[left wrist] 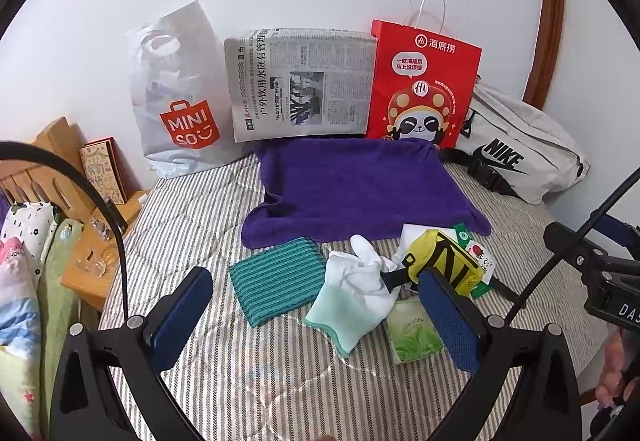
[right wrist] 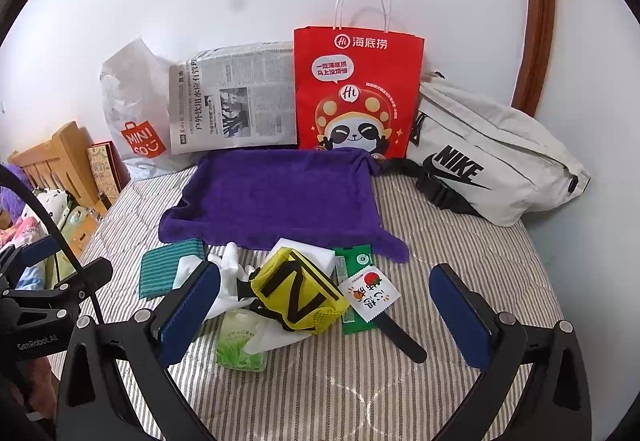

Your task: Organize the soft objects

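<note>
Left gripper [left wrist: 316, 321]: wide open, nothing held, hovering over white glove [left wrist: 356, 293]
Right gripper [right wrist: 326, 317]: wide open too, empty, yellow pouch [right wrist: 300, 297] between its fingers
Pile: sits on striped bed [right wrist: 320, 381], purple towel [right wrist: 272, 197] just behind

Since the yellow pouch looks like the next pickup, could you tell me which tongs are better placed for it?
Probably the right tongs: open, with the yellow pouch between their fingers. For the left tongs, it lies beyond the right-hand finger.

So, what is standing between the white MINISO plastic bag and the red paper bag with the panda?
A folded newspaper stands there against the wall, between the white MINISO plastic bag and the red panda paper bag. Both wrist views show it.
</note>
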Demonstrator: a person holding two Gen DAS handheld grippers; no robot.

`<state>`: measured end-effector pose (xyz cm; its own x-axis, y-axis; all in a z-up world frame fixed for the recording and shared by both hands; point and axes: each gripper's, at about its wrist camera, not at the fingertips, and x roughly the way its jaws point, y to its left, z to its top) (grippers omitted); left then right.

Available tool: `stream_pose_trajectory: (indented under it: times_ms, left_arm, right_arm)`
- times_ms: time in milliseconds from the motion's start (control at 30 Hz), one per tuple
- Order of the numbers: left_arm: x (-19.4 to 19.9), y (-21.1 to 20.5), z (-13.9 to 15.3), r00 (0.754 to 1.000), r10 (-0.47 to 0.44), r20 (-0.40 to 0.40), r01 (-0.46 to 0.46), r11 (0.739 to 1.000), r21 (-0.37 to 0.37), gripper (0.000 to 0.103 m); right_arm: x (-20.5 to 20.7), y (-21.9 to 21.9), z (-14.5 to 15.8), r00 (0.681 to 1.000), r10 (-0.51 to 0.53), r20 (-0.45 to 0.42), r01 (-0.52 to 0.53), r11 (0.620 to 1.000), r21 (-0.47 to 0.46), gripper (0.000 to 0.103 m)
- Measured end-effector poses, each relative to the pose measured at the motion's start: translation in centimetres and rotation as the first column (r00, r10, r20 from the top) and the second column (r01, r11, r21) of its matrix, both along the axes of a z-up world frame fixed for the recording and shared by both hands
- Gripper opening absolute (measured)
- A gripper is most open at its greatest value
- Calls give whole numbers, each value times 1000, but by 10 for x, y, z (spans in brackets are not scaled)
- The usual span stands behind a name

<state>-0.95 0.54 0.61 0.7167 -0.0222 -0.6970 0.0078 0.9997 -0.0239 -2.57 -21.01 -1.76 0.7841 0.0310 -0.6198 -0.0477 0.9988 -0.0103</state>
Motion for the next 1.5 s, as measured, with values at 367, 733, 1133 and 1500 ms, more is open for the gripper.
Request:
stream_pose_trajectory:
  times_ms: [367, 733, 1133, 1500]
  left_arm:
    - [4, 0, -1, 1000, -18, 4, 18, 1000, -1, 103]
    - [30, 16, -39, 998, 25, -53, -23, 999, 35, 103]
    - [64, 79, -112, 978, 80, -192, -92, 994, -55, 99]
    - [87, 89, -150, 961, 7, -276, -68, 975, -211, 69]
  right_arm:
    - [0, -4, 1, 1000, 4, 9, -4, 1000, 18, 103]
    - [13, -5, -23, 999, 20, -45, -18, 999, 45, 103]
    - [30, -1, -56, 993, 31, -115, -28, 999, 28, 103]
    - [49, 4, -79, 983, 20, -185, -22, 1000, -9, 103]
